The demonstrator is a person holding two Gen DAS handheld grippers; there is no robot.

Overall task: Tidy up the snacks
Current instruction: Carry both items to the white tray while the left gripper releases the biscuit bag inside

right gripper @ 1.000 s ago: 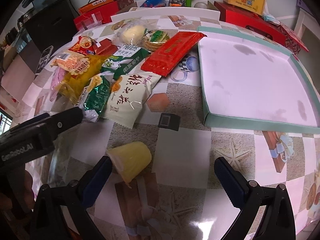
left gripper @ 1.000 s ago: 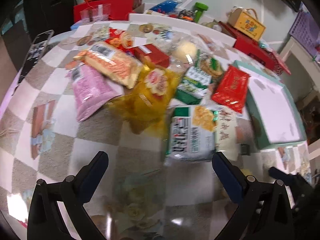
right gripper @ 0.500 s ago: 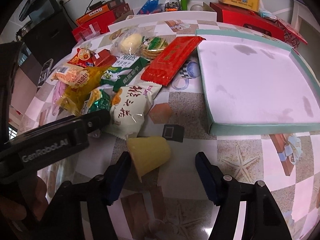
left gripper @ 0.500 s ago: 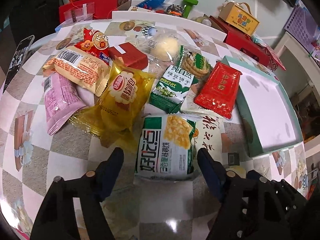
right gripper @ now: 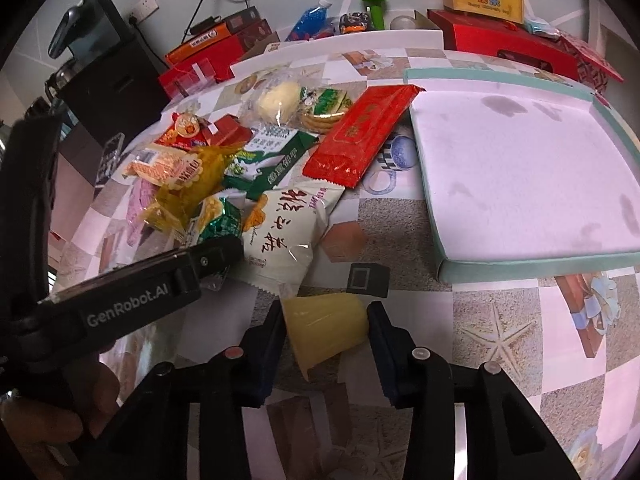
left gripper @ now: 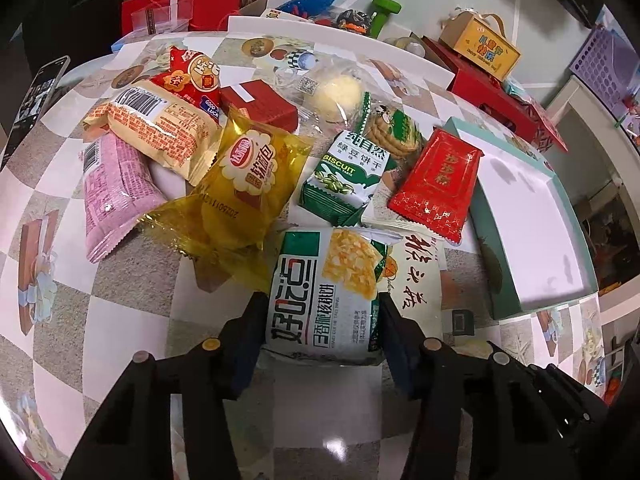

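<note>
we see the bench (right gripper: 500,320) first, covered with a checked picture cloth. on its right side lies the wide shallow tray (right gripper: 532,268), pale inside with a green rim and nothing in it. left of the tray sits the heap of snacks: a yellow bag (left gripper: 248,184), a pink packet (left gripper: 116,192), an orange-and-cream packet (left gripper: 160,128), a long red packet (left gripper: 436,184) whose far end leans against the tray's rim, a green biscuit packet (left gripper: 348,176), and a white packet with brush writing (right gripper: 288,232) at the near edge of the heap.

our left gripper (left gripper: 320,332) reaches down over the near end of a green-and-white corn snack bag (left gripper: 328,292). its jaws are closing, and the bag lies between them with both pads against its sides. the bag lies flat on the bench, touching the yellow bag and overlapping the white packet.

our right gripper (right gripper: 326,336) is clamped on a small yellow jelly cup (right gripper: 324,328), which lies on its side on the bench just in front of the white packet. a small black square (right gripper: 368,280) sits beside it, near the tray's front corner.
</note>
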